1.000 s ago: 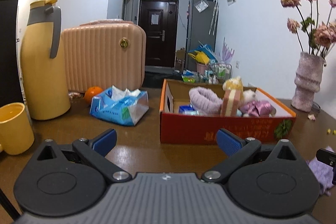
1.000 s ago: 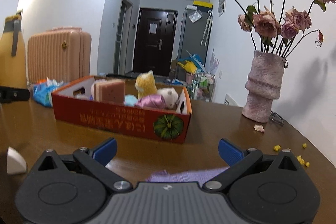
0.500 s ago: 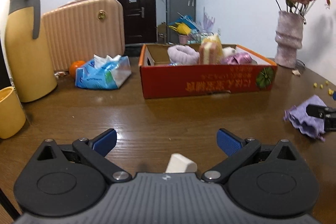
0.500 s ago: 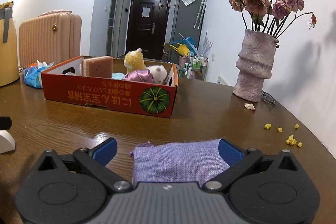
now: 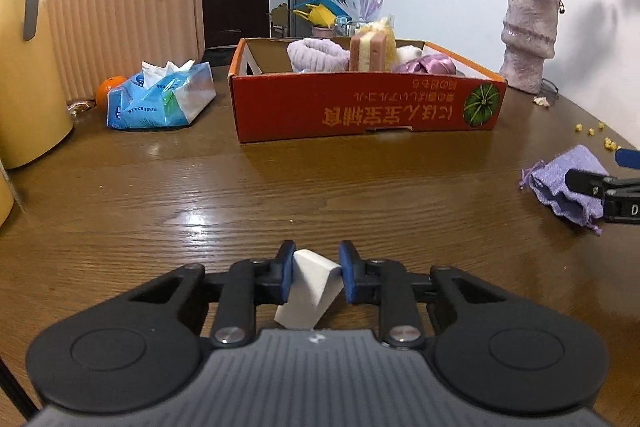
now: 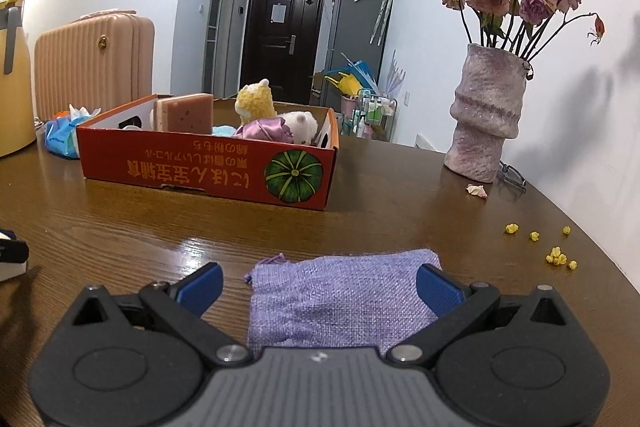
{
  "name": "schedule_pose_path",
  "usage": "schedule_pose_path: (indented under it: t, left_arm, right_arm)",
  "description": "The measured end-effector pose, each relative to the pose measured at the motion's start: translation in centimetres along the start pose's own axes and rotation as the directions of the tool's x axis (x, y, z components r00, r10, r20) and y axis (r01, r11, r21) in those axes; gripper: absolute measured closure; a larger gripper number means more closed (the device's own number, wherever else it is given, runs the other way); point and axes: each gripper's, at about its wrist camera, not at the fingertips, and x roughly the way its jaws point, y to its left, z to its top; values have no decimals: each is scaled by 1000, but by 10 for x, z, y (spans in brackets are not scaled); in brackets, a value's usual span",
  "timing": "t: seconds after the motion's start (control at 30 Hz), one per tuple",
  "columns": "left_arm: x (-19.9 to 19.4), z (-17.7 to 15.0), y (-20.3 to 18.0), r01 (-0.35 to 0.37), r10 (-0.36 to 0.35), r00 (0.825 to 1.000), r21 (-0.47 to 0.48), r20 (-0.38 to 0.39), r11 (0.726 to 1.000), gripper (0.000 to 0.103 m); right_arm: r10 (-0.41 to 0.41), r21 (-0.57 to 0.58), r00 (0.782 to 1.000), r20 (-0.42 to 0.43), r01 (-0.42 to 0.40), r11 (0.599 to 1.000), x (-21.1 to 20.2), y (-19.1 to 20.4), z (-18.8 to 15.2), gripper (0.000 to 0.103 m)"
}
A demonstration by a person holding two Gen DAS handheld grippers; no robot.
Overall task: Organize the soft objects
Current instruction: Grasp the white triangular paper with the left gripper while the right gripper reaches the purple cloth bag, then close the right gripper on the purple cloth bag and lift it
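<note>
The left tool has its 2 blue pads pressed on a white wedge sponge, which sits directly between them, its lower end at or just above the tabletop. It looks light and squashy; the wedge shape means the pads bear on slanted faces, so it could squirt out if pinched near the thin edge. Holding across the thicker middle, as now, seems the safer place.

The right tool stands wide, its pads either side of a purple woven pouch that lies flat between them, not yet gripped. The pouch looks limp and thin and will probably fold and droop when lifted; a pinch at its gathered drawstring end, toward the tool's left pad, or a bunched-up fold should hold better than a flat edge.

Ahead of both tools stands the red cardboard box, already holding a plush toy, a sponge and other soft things, with room seemingly left inside.
</note>
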Motion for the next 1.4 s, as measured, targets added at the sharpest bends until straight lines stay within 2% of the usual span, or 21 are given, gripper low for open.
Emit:
schedule_pose_path:
  t: [0.47, 0.9, 1.07, 1.13, 1.2, 1.27, 1.3, 1.33, 1.4]
  left_arm:
    - [-16, 8, 10, -38, 43, 995, -58, 87, 998, 80]
    - [-15, 9, 18, -83, 92, 991, -97, 93, 992, 80]
    - [-16, 10, 18, -86, 95, 991, -99, 96, 991, 80]
    - [-16, 10, 18, -85, 95, 991, -99, 99, 991, 80]
    - [-17, 10, 18, -83, 94, 990, -100, 103, 992, 80]
    - [-18, 10, 19, -84, 95, 990, -103, 108, 991, 80]
    - [-18, 10, 20, -83, 94, 990, -105, 109, 991, 80]
    - [-18, 10, 20, -82, 94, 989, -108, 111, 991, 80]
    - [-19, 11, 21, -78, 91, 989, -110, 116, 991, 80]
  right_arm:
    - [1, 12, 1000, -28, -1, 1000, 12, -2, -1, 0]
    - [30, 43, 984, -174, -22, 999, 57, -5, -1, 0]
    - [80, 121, 977, -195, -57, 991, 66, -16, -1, 0]
    - [77, 118, 977, -197, -55, 992, 67, -16, -1, 0]
    - [79, 123, 978, -194, -56, 991, 66, -17, -2, 13]
    - [66, 132, 982, -177, -42, 990, 63, -18, -1, 37]
    - [60, 135, 984, -169, -38, 990, 62, -19, -1, 44]
    - [56, 139, 985, -163, -33, 990, 61, -20, 0, 65]
    - [53, 151, 987, -149, -31, 988, 58, -22, 0, 70]
